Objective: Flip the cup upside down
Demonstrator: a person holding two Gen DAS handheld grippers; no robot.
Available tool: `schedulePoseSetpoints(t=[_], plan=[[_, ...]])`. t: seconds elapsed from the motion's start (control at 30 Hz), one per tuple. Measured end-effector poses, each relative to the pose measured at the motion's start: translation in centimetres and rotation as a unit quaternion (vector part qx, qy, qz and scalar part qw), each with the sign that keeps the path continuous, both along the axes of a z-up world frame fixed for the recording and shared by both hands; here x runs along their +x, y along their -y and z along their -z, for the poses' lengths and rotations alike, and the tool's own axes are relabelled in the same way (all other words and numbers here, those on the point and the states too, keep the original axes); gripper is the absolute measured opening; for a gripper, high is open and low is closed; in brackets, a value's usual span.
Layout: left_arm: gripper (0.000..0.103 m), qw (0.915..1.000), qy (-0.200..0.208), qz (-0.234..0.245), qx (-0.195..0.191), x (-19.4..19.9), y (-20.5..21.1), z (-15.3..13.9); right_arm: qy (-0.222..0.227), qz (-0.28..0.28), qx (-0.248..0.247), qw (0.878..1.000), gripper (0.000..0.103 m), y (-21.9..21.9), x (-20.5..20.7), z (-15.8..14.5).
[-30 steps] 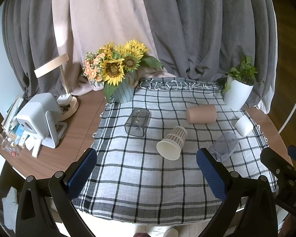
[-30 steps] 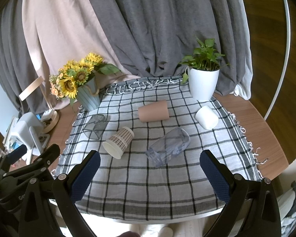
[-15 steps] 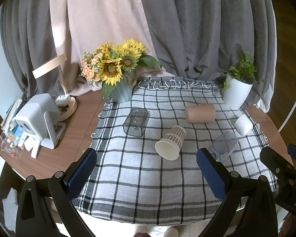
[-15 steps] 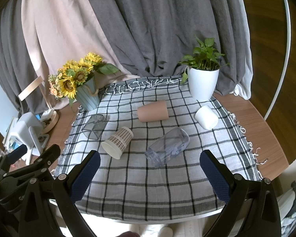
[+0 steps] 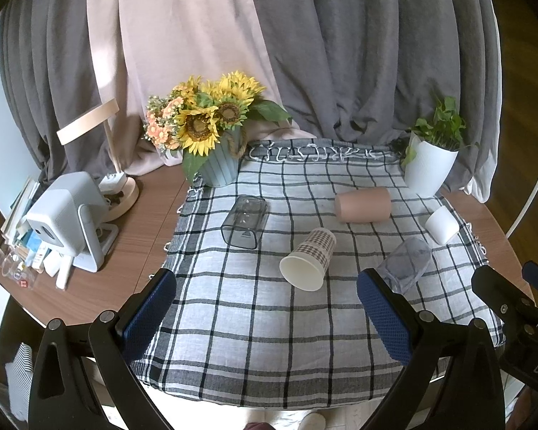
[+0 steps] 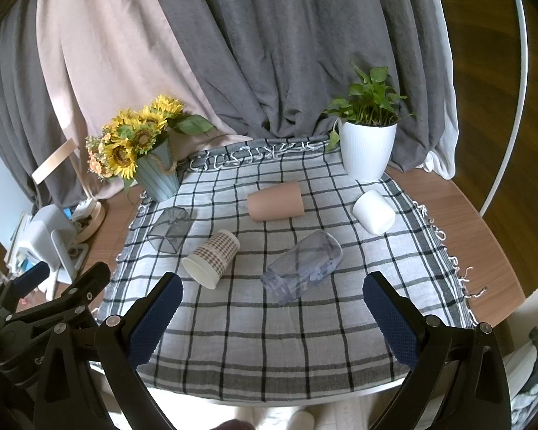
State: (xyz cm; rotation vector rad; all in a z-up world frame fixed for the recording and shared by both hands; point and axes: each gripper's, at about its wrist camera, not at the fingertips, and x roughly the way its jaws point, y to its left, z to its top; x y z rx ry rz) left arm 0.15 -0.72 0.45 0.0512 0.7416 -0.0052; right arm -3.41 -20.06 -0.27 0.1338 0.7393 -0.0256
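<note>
Several cups lie on their sides on a checked cloth: a paper cup with a houndstooth pattern, a clear round glass, a pink cup, a small white cup and a grey square tumbler. My left gripper is open and empty above the cloth's near part. My right gripper is open and empty, short of the clear glass.
A sunflower vase stands at the cloth's back left, a white plant pot at the back right. A desk lamp, a white device and small clutter sit on the wooden table at the left. Curtains hang behind.
Both views have shifted only slightly; the cups have not moved and both grippers stay open.
</note>
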Motion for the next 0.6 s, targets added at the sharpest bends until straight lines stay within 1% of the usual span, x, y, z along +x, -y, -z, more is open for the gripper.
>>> schedulePoseSetpoints(t=[0.6], plan=[[0.103, 1.0000, -0.003, 0.000, 0.002, 0.10, 0.77, 0.22, -0.001, 0.000, 0.001, 1.000, 0.101, 0.17, 0.24, 0.07]])
